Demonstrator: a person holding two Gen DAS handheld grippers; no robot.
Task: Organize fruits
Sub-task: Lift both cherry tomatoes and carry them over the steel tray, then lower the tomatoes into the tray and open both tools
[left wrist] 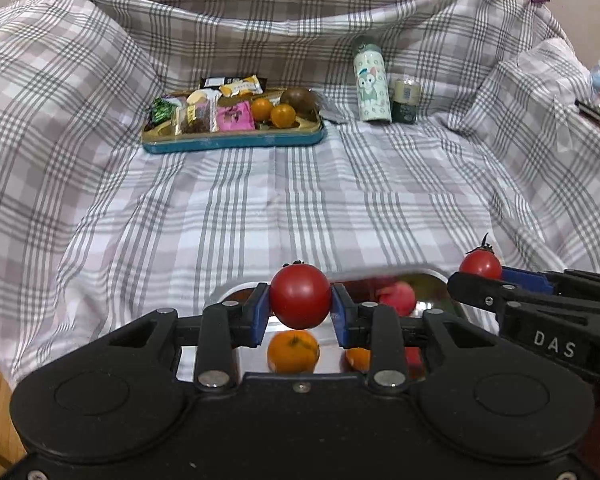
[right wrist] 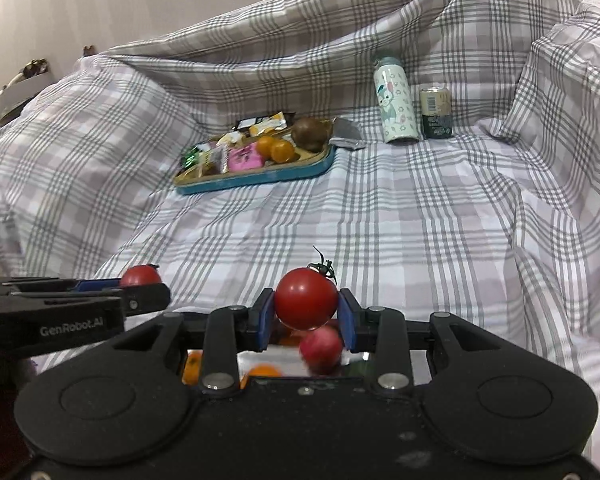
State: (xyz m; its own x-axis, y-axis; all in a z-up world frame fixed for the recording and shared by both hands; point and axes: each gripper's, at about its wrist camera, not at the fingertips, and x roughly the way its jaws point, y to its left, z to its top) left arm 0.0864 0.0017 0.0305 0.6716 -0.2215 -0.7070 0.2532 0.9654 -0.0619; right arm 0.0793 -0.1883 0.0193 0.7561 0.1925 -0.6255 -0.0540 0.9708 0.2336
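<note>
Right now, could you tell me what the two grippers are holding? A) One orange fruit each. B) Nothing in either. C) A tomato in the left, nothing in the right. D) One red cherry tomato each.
D: the left gripper is clamped on a red tomato, and the right gripper pinches its own stemmed tomato, both above the metal tray.
</note>
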